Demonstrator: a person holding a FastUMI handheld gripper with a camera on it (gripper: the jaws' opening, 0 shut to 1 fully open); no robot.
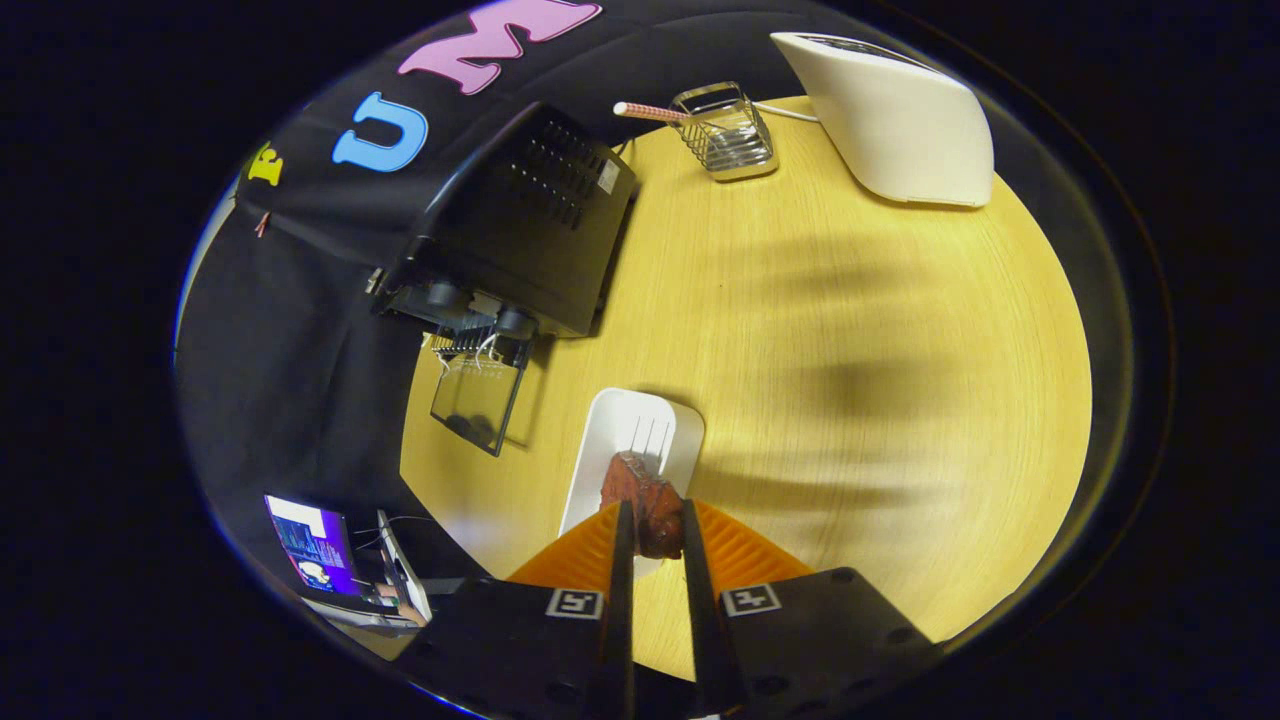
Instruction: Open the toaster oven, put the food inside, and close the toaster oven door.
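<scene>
Surface: pale yellow wood-grain round table, centre frame.
Upper left: black metal toaster oven, glass door open.
Gripper: fingers clamp reddish-brown meat piece above white plate.

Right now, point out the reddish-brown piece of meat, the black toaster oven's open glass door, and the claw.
Reddish-brown piece of meat (645,505): gripper view, its top, between the fingers.
Black toaster oven's open glass door (478,400): gripper view, pane centre.
Claw (657,522): gripper view, between fingertips, shut on the meat.

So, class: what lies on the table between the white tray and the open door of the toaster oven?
Bare wooden table in the gripper view; nothing sits between the white tray and the toaster oven door. The gripper grips the food.
</scene>
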